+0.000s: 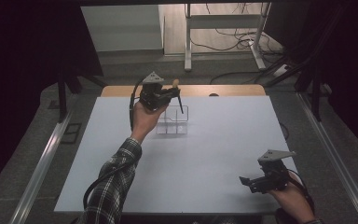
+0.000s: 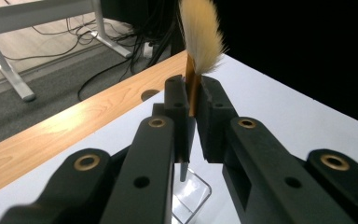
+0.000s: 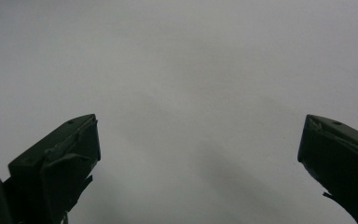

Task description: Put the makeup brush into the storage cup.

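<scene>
Blond bristles up top, and that's your brush [image 2: 199, 37], pinched in the left hand-held gripper [image 2: 193, 100] with both jaws pressed on its orange ferrule just below the tuft. In the high view you hold that left hand-held gripper [image 1: 170, 93] raised over the far half of the worktop [image 1: 214, 154], right above the clear acrylic organizer [image 1: 172, 122], and the dark handle slants down towards its compartments. Whether the tip is already inside one or just over it, I cannot tell from here.

This brush looks light and stiff along the shaft, soft only at the hair, so I'd judge the ferrule a sound place to grip: firm, narrow, clear of the bristles. It's smooth, though, and could swivel between the pads if the handle knocks a wall. The organizer looks light too and could skid on that smooth sheet.

Your left forearm reaches well forward, wrist cocked, jaws pointing away from you. Your right hand-held gripper [image 1: 253, 181] sits low at the near right corner, jaws spread wide with nothing between them, well apart from the action.
</scene>
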A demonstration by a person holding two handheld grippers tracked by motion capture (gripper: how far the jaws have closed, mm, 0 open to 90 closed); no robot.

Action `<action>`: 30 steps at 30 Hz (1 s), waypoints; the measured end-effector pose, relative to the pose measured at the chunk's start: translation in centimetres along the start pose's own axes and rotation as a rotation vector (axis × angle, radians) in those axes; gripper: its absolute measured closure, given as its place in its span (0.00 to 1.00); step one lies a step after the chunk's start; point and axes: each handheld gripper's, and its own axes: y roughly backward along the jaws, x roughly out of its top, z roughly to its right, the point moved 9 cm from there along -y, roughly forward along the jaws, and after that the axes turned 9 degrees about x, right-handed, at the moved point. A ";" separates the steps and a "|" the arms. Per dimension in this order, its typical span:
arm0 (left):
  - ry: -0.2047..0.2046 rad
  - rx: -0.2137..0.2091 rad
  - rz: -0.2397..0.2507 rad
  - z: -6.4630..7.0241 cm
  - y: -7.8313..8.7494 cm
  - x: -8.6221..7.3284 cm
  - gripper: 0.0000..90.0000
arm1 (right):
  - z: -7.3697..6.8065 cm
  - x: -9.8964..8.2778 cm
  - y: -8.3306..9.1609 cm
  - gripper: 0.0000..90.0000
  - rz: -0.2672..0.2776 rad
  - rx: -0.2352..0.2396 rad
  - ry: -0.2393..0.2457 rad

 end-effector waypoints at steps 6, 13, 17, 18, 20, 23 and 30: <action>0.010 0.005 -0.009 -0.3 -0.7 -0.6 0.93 | 0.0 0.0 0.0 0.00 -0.004 0.001 0.004; 0.019 0.004 -0.018 -0.3 -1.4 -1.5 0.93 | -0.1 0.0 -0.1 0.00 -0.007 0.003 0.005; 0.028 0.001 -0.025 -0.3 -1.7 -2.0 0.93 | -0.1 -0.1 -0.1 0.00 -0.013 0.003 0.007; 0.025 0.002 -0.026 -0.3 -1.7 -2.1 0.93 | -0.1 -0.1 -0.1 0.00 -0.014 0.004 0.007; 0.022 -0.002 -0.030 -0.3 -1.9 -2.3 0.93 | -0.2 -0.1 -0.1 0.00 -0.011 0.005 0.008; 0.022 -0.005 -0.034 -0.2 -2.1 -2.6 0.93 | -0.2 -0.1 -0.1 0.00 -0.012 0.006 0.008; 0.027 -0.009 -0.049 0.2 -2.7 -3.6 0.93 | -0.2 -0.1 -0.2 0.00 -0.015 0.007 0.014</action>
